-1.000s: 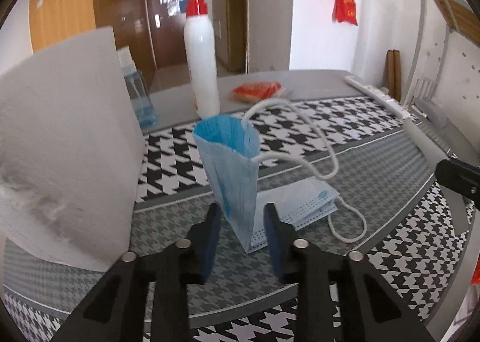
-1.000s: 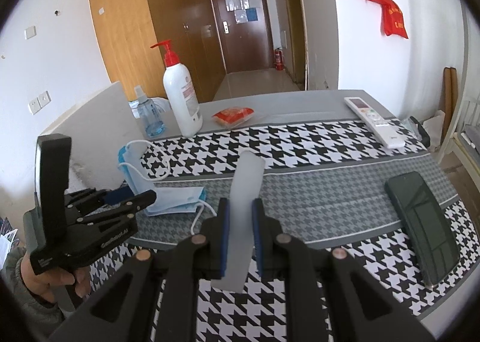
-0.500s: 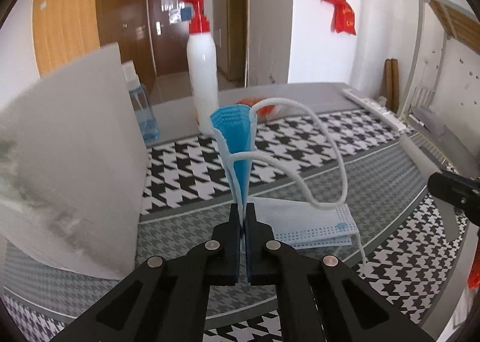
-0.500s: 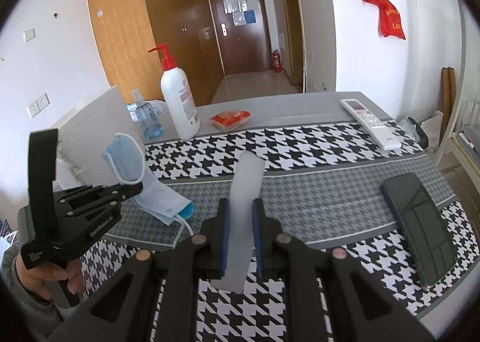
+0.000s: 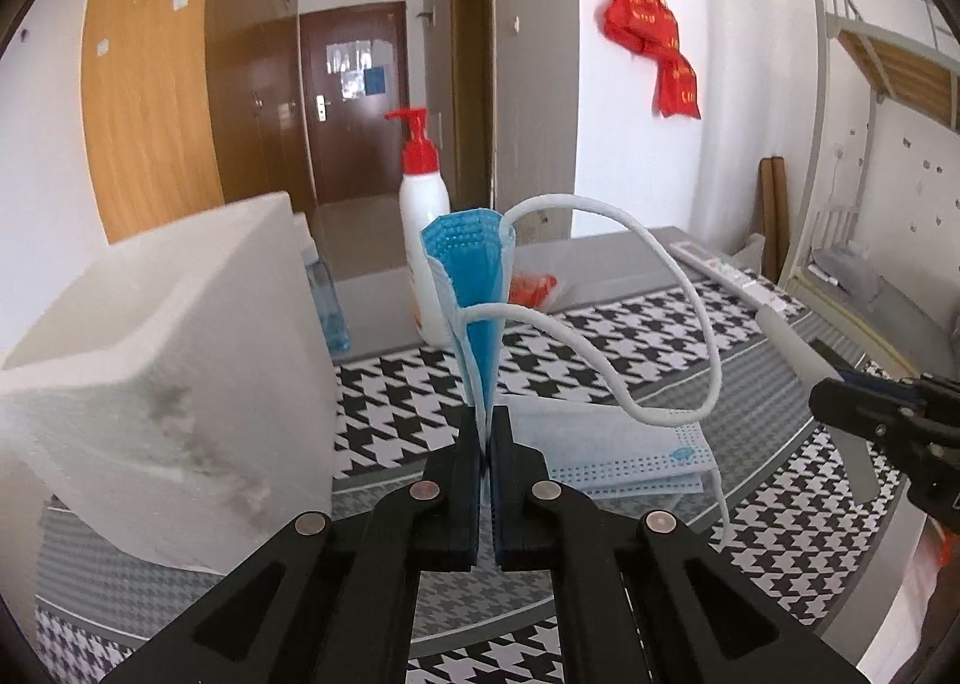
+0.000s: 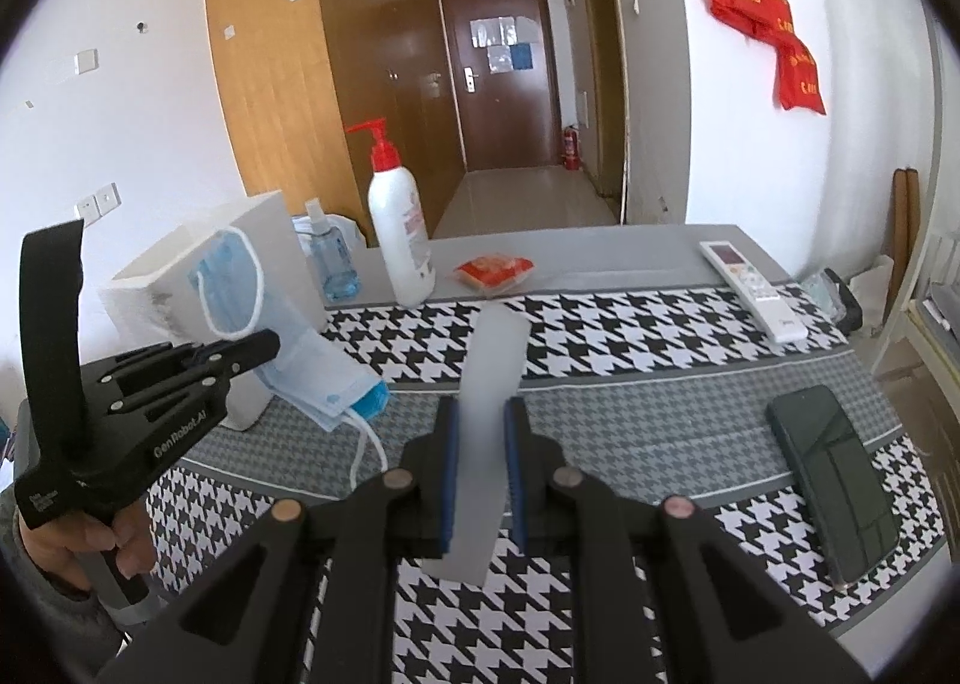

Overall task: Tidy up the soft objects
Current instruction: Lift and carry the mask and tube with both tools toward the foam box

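Mask (image 5: 477,288) pinched upright in left tongs (image 5: 486,432), beside foam box (image 5: 180,360).

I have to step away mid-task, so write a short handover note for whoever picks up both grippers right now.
Left gripper: shut on a folded blue face mask, held off the table, ear loop dangling.
Right gripper: shut on a translucent flat strip.
More masks lie stacked on the houndstooth cloth, beside the white foam box.
Done: one mask picked up.
Left: probably place it, then the stack; the destination is unclear.
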`<state>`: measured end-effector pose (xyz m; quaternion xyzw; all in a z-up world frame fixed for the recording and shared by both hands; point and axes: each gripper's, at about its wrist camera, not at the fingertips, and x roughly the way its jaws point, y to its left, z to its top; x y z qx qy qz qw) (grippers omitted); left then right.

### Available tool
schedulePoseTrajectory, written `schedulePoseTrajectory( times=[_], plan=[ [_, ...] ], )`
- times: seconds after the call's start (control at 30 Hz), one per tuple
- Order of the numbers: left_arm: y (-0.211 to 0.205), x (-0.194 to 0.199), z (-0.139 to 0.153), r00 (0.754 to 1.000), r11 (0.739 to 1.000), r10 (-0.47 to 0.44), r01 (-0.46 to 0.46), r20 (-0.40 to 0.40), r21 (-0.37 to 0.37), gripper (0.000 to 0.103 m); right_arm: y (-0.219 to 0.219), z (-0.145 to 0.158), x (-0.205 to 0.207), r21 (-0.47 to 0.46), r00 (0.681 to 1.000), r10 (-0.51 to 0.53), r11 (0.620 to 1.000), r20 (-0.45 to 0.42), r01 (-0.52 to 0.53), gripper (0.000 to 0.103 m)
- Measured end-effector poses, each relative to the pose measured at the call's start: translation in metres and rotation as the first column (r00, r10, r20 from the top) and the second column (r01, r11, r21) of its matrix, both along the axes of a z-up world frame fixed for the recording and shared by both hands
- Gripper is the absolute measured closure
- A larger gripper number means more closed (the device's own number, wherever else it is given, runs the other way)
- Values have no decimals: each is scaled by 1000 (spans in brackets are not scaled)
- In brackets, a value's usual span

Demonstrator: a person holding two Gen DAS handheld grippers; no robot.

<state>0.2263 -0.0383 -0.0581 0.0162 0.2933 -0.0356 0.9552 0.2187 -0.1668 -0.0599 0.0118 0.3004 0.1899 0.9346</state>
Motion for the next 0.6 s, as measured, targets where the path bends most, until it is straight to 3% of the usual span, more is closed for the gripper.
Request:
schedulePoseTrajectory(
  times=[0.6],
  plan=[
    [18,-30,40,989,1000,20,-21,143,5,101,15,26,-6,25,996,42,999,83,-44,85]
  ],
)
